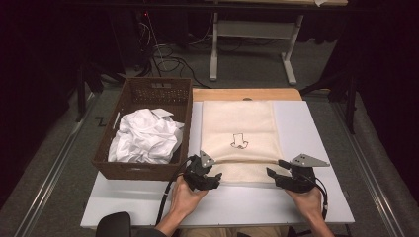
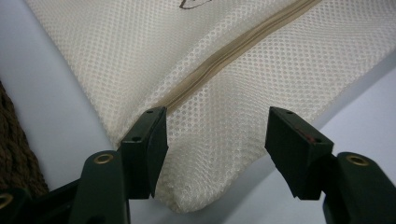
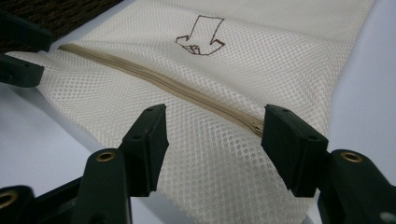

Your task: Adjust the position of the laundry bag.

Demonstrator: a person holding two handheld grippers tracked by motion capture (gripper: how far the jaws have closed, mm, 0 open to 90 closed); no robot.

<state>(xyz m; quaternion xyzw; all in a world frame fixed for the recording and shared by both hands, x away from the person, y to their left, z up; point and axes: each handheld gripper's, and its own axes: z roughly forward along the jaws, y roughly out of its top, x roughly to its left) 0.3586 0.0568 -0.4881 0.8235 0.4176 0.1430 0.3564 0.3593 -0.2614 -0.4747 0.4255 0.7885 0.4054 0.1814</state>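
A cream mesh laundry bag [image 1: 239, 123] lies flat on the white table [image 1: 148, 202], with a small arrow mark [image 1: 239, 141] and a tan zipper [image 2: 224, 51] across its near end. My left gripper [image 1: 212, 177] sits at the bag's near left corner. In the left gripper view the left gripper [image 2: 215, 135] is open, that corner [image 2: 205, 186] lying between the jaws without being pinched. My right gripper [image 1: 276, 169] sits at the near right corner. The right gripper [image 3: 212, 130] is open astride the mesh [image 3: 210, 163], close to the zipper's end [image 3: 254, 123].
A brown wicker basket [image 1: 143, 94] holding crumpled white cloth [image 1: 146, 136] stands left of the bag, close to my left gripper. A wooden board [image 1: 247, 94] lies beyond the bag. Bare table runs along the near edge and right side.
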